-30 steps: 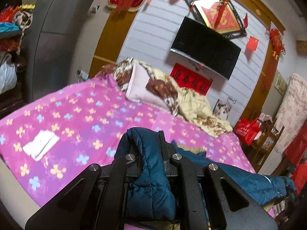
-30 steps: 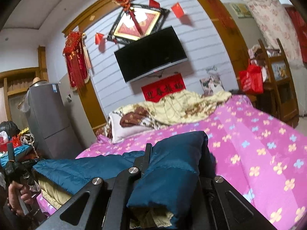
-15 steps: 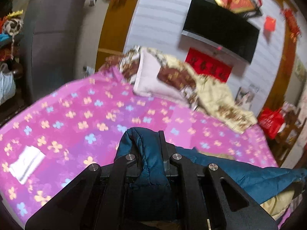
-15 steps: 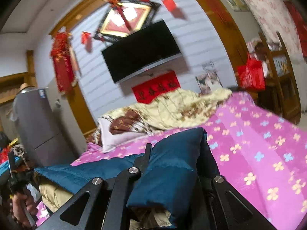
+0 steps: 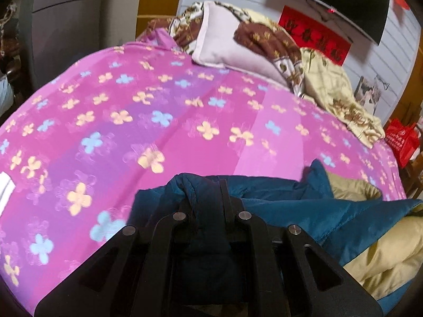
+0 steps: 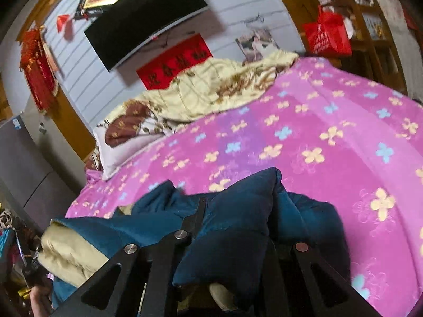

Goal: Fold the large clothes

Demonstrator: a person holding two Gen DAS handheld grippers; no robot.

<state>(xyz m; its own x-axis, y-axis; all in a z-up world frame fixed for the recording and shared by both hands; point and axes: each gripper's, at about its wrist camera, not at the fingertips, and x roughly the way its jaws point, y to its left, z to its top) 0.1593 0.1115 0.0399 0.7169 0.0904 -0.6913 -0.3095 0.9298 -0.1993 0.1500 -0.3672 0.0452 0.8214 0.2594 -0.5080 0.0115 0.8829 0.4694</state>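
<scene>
Coat pinched in both grippers, over the bed; fold barely begun.

My left hand-held gripper (image 5: 203, 192) is clamped on a bunched edge of the blue coat (image 5: 277, 198); my right hand-held gripper (image 6: 235, 211) is clamped on another padded edge of it. Coat (image 6: 232, 237) hangs between the two, at 6 o'clock in both views, over the near edge of the bed (image 5: 164, 121), its beige lining (image 5: 388, 248) showing at 4 o'clock in the left view. My read: nothing is folded yet. The coat is crumpled, not spread. Left to do: lay it flat on the open pink sheet at 12 o'clock, smooth it, fold sleeves and body. Pillow (image 5: 227, 45) and quilt (image 6: 211, 84) sit well apart at the far end, not in the way.
</scene>
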